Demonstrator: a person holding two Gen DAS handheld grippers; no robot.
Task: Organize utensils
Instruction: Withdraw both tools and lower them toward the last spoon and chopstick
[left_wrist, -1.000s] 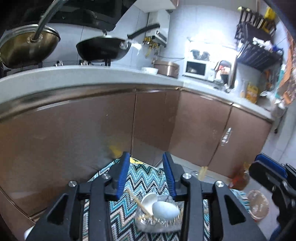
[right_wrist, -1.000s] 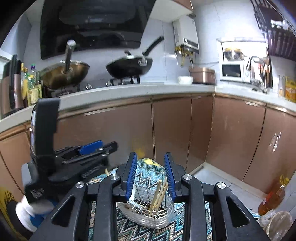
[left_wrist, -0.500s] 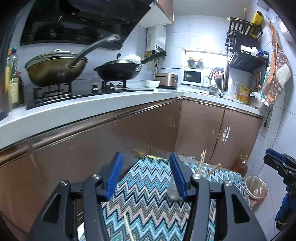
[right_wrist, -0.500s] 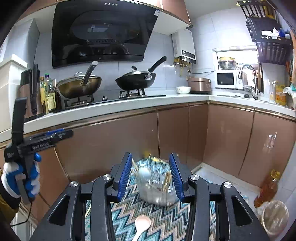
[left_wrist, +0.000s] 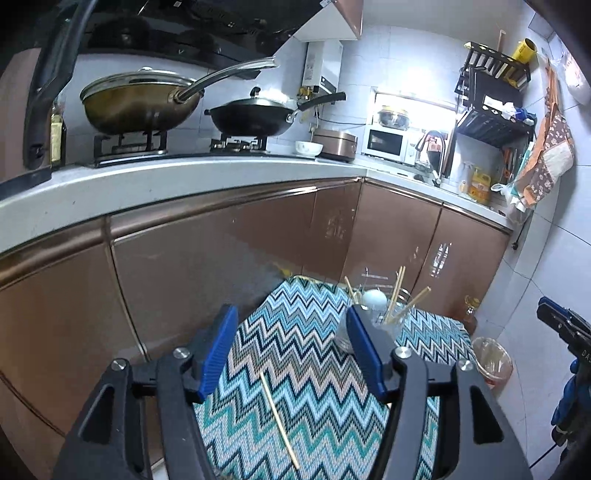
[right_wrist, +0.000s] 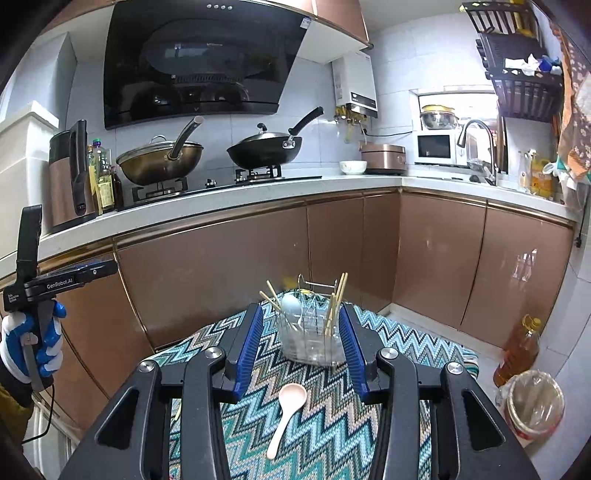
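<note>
**Both tools held empty above a patterned table as utensils waited to be sorted**

The left tool (left_wrist: 290, 338) hung with its blue-padded jaws spread wide and nothing between them, raised over a table (left_wrist: 317, 402) covered in a blue-and-white zigzag cloth. A single loose chopstick (left_wrist: 279, 419) lay flat on the cloth below that tool, running away from the camera. The right tool (right_wrist: 301, 338) was likewise spread wide and gripped nothing; a wire utensil basket (right_wrist: 312, 332) stood upright on the cloth beyond its fingertips, framed between the two jaws but touching neither. The basket (left_wrist: 380, 317) held several chopsticks (right_wrist: 338, 301) leaning at angles, along with a white spoon (right_wrist: 291, 305) resting bowl-up against its left side. A second, pale pink spoon (right_wrist: 287, 411) lay on the cloth in front of the basket, bowl toward it and handle pointing back at the camera. Seen from the right wrist, a blue-and-white gloved hand (right_wrist: 27, 341) gripped the left tool's handle at the frame's edge. Behind the table ran brown kitchen cabinets (right_wrist: 424, 258) under a white worktop, where a brass-coloured pan (right_wrist: 160, 162) and a black wok (right_wrist: 264, 151) sat on the hob. An oil bottle (right_wrist: 517, 349) and a lined bin (right_wrist: 535, 404) stood on the floor to the right.
</note>
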